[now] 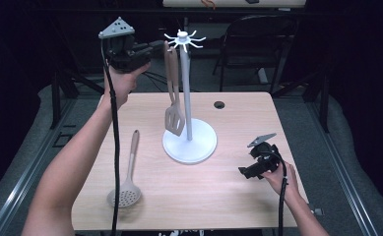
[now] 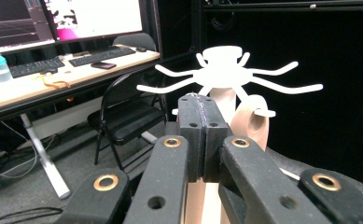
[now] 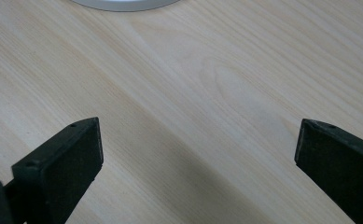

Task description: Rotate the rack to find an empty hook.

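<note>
Two grippers are showing. The left gripper (image 1: pixel 147 49) is hovering high above the table's far left corner, its jaws pressed fully together in the left gripper view with nothing visibly pinched between them, the tips sitting just beside the looped top of a spatula handle. The right gripper (image 1: pixel 245 172) is resting low near the table's right edge, its jaws spread wide over bare wood in the right gripper view, gripping nothing. One white stand (image 1: pixel 189 142) is standing upright at the middle of the table (image 1: pixel 238 196): a round flat base, a slim pole, and a crown of thin curved hooks (image 2: pixel 226 74) at the top. One beige slotted spatula (image 1: pixel 174 115) is hanging from a hook, blade down just above the base. One beige perforated skimmer (image 1: pixel 125 194) is lying flat toward the near left corner, bowl nearest the person, well apart from the stand. Behind, one black folding chair (image 2: pixel 128 121) is standing beside a desk.
</note>
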A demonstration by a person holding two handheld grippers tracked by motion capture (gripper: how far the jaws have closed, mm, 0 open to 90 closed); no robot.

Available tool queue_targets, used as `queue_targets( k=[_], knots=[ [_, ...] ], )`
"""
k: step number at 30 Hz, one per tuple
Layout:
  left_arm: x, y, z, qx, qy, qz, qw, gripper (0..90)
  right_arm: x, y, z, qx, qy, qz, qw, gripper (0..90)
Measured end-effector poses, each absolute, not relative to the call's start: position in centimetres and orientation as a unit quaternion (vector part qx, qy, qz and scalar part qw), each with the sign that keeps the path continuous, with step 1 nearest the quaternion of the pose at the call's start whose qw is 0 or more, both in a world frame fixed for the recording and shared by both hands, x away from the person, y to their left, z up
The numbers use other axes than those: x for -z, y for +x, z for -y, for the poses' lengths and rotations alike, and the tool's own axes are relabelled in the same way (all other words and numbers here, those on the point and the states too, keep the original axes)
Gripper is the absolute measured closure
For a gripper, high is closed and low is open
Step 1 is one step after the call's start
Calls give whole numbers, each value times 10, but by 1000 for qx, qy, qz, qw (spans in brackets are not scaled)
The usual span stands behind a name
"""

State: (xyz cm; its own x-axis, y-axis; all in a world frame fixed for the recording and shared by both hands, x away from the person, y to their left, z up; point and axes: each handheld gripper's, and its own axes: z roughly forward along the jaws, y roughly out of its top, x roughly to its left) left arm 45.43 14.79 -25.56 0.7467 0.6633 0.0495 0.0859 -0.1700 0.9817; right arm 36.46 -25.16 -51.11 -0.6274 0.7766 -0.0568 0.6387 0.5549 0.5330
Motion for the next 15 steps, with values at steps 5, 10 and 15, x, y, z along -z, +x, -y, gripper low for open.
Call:
queue_targets(
  k=[5, 10, 15],
  knots=[
    [258, 443, -150, -242, 722, -250, 598, 900, 512, 365, 252, -244, 407, -869, 142, 5],
    [257, 425, -146, -242, 725, -226, 604, 900, 511, 365, 251, -242, 404, -870, 146, 5],
    [253, 417, -139, -242, 732, -210, 601, 900, 511, 365, 249, -239, 403, -872, 143, 5]
  ],
)
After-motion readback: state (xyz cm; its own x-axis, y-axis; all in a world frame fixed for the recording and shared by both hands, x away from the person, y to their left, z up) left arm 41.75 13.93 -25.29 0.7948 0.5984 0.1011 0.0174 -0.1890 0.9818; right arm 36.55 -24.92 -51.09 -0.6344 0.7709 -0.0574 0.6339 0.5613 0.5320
